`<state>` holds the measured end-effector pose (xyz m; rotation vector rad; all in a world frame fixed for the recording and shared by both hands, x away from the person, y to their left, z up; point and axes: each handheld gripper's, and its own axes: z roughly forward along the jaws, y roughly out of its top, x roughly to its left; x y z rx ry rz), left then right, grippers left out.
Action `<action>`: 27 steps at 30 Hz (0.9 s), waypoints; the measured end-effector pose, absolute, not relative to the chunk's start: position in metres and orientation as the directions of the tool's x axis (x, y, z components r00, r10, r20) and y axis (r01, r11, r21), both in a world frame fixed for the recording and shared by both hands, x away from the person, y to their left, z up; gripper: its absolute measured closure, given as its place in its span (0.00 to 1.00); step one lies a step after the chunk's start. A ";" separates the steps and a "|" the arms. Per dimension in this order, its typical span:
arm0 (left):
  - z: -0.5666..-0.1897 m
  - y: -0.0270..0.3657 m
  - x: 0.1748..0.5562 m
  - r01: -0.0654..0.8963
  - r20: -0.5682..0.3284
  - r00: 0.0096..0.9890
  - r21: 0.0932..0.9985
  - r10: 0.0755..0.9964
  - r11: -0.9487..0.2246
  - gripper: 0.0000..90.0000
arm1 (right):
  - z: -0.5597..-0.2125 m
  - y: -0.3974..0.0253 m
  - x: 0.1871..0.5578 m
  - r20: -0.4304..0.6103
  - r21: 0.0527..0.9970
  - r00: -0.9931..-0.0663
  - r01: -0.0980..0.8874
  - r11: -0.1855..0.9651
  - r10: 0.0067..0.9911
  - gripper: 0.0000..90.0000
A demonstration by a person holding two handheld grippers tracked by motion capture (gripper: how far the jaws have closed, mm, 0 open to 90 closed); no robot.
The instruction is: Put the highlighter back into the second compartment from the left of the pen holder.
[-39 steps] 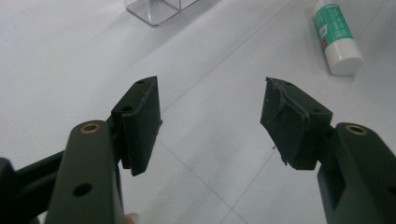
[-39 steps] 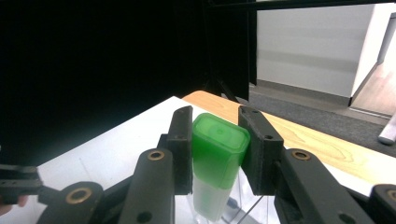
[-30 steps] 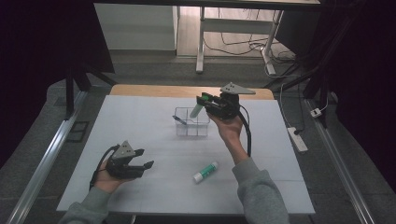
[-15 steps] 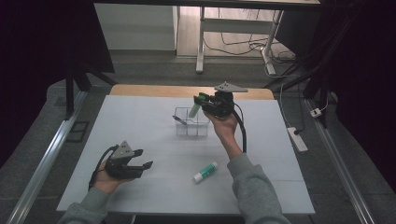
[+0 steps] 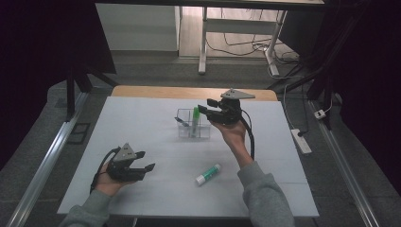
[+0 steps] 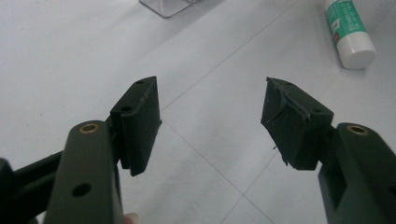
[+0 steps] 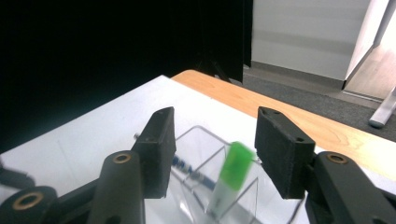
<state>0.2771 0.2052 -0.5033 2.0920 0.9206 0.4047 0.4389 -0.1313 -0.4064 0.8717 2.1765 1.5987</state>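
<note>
Evidently the drop is done: the right hand-held gripper [image 5: 204, 109] stands wide open just beside the green-capped glue stick [image 5: 195, 120] upright in the clear organizer [image 5: 184, 130], so next comes fetching the other glue stick [image 5: 208, 174] lying between both grippers, the left hand-held gripper [image 5: 144, 161] also wide.

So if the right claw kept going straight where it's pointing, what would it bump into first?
Probably the green-capped glue stick standing in the clear box. The right claw is open and the stick sits between its jaws, just ahead. Depth is hard to judge, so it might clip the box's rim first.
</note>
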 end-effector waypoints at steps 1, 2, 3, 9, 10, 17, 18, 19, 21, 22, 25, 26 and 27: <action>-0.503 0.205 0.277 0.474 -0.026 0.684 0.775 0.729 -0.418 0.40 | -0.407 -0.134 0.437 0.108 0.936 -0.775 0.291 0.200 0.622 0.52; -0.503 0.205 0.277 0.474 -0.025 0.684 0.775 0.729 -0.418 0.40 | -0.407 -0.136 0.435 0.104 0.934 -0.780 0.289 0.208 0.618 0.51; -0.504 0.205 0.277 0.475 -0.025 0.683 0.774 0.730 -0.418 0.40 | -0.408 -0.138 0.433 0.101 0.934 -0.785 0.287 0.214 0.611 0.50; -0.504 0.206 0.278 0.477 -0.024 0.680 0.773 0.733 -0.418 0.40 | -0.411 -0.151 0.419 0.094 0.931 -0.810 0.277 0.236 0.579 0.48; -0.504 0.206 0.278 0.479 -0.025 0.679 0.773 0.733 -0.417 0.40 | -0.412 -0.152 0.416 0.090 0.931 -0.811 0.275 0.241 0.578 0.48; -0.504 0.206 0.279 0.480 -0.026 0.677 0.772 0.735 -0.416 0.40 | -0.418 -0.165 0.400 0.076 0.921 -0.829 0.271 0.280 0.554 0.46; -0.504 0.206 0.279 0.480 -0.026 0.677 0.772 0.735 -0.415 0.40 | -0.419 -0.166 0.398 0.075 0.919 -0.832 0.272 0.286 0.550 0.46; -0.504 0.206 0.279 0.479 -0.025 0.677 0.773 0.735 -0.415 0.40 | -0.421 -0.168 0.396 0.072 0.915 -0.835 0.273 0.297 0.546 0.46; -0.503 0.206 0.278 0.478 -0.023 0.677 0.774 0.735 -0.416 0.40 | -0.424 -0.171 0.391 0.056 0.905 -0.837 0.273 0.326 0.545 0.45; -0.503 0.206 0.278 0.478 -0.024 0.677 0.774 0.736 -0.415 0.40 | -0.426 -0.173 0.389 0.053 0.902 -0.839 0.273 0.333 0.542 0.45; -0.503 0.207 0.278 0.480 -0.027 0.676 0.775 0.736 -0.412 0.40 | -0.430 -0.179 0.383 0.054 0.896 -0.845 0.277 0.348 0.533 0.45; -0.503 0.207 0.278 0.481 -0.027 0.676 0.773 0.736 -0.414 0.40 | -0.431 -0.181 0.381 0.053 0.892 -0.847 0.278 0.356 0.529 0.45; -0.503 0.207 0.278 0.483 -0.027 0.675 0.772 0.737 -0.414 0.40 | -0.433 -0.182 0.380 0.051 0.889 -0.851 0.277 0.364 0.523 0.45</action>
